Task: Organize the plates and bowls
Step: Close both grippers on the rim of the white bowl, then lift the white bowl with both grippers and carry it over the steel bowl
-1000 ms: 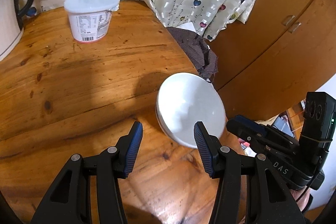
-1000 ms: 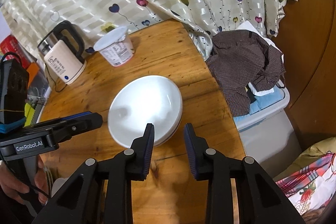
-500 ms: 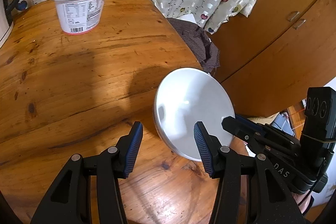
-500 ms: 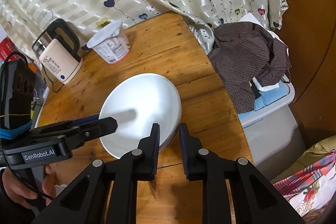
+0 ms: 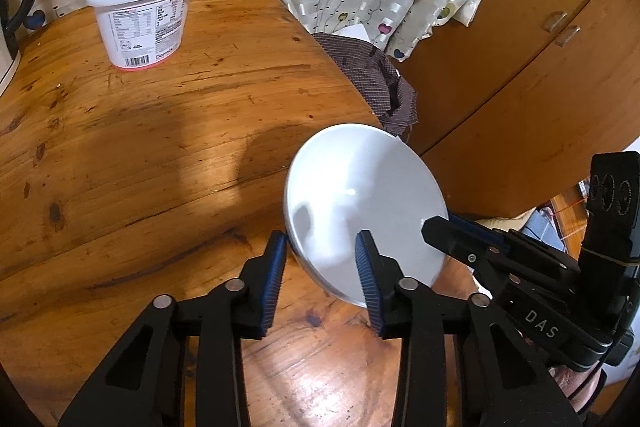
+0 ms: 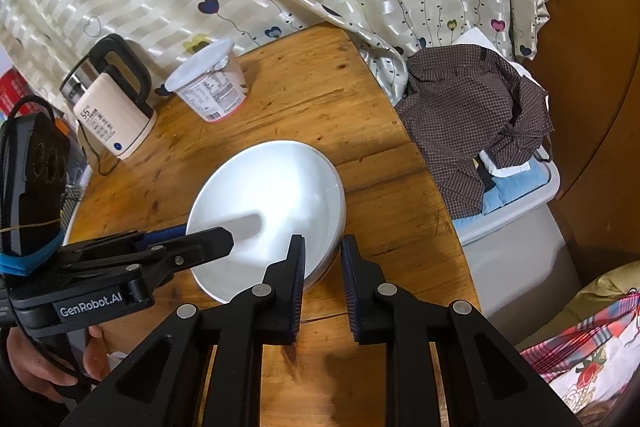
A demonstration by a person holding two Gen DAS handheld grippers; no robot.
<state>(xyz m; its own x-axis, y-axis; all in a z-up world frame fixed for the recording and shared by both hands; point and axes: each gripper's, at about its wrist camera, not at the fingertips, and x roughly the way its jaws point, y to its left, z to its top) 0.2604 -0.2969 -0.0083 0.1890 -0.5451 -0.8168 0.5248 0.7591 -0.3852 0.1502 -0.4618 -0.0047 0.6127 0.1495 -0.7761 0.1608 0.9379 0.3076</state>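
On my wooden table (image 6: 304,107), the white plate (image 6: 272,195) sits tilted near the edge. My right gripper (image 6: 322,267), lettered "DAS", pinches its rim; my left gripper (image 5: 320,267), marked "GenRobot.AI", is closing around the opposite rim, pads seemingly not yet pressing. The kettle (image 6: 110,115) reads "55"; the tub (image 5: 144,19) label is illegible.

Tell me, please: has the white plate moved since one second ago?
Yes. In the right wrist view the top plate has tilted up at its left side, away from the wooden table, while the tub stays put. The right tongs pinch its rim.
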